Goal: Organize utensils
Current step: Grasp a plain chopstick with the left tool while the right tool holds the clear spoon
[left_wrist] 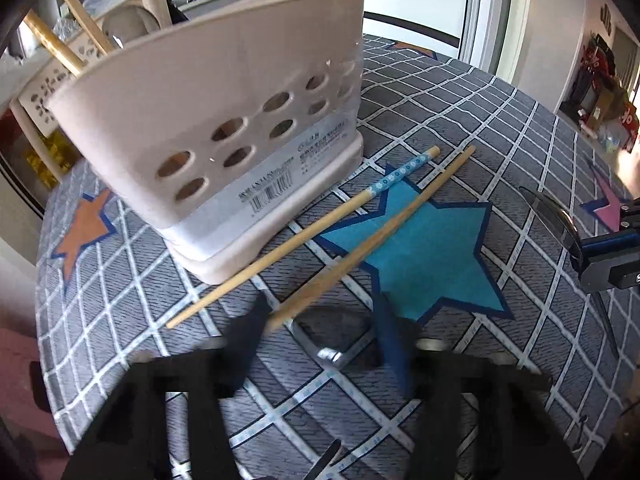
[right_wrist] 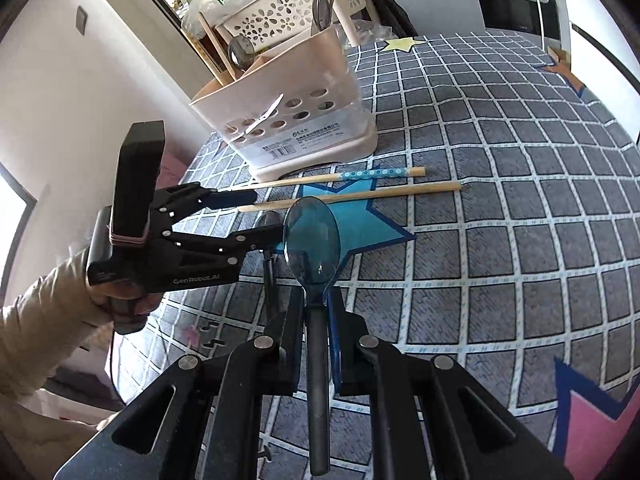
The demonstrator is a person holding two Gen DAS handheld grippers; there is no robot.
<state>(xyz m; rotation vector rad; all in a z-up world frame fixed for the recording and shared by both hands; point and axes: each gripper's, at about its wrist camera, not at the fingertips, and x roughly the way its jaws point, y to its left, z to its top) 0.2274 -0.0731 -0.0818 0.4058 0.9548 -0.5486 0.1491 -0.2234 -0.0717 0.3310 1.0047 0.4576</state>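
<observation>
A cream utensil holder [left_wrist: 224, 120] with oval holes stands on the table and holds several utensils; it also shows in the right wrist view [right_wrist: 296, 108]. Two chopsticks lie beside its base: one with a blue flowered band [left_wrist: 320, 224] [right_wrist: 340, 176] and a plain one [left_wrist: 376, 232] [right_wrist: 360, 196]. My left gripper [left_wrist: 320, 320] [right_wrist: 260, 218] is open, its fingers on either side of the plain chopstick's near end, above a dark spoon [left_wrist: 332, 344] lying on the cloth. My right gripper [right_wrist: 316, 312] is shut on a translucent blue spoon [right_wrist: 312, 240], held above the table.
The table has a grey checked cloth [right_wrist: 500, 208] with coloured stars. A flowered cream basket [right_wrist: 272, 20] stands behind the holder at the table's far edge. A white wall lies to the left. The right gripper and its spoon show at the right edge of the left wrist view [left_wrist: 560, 220].
</observation>
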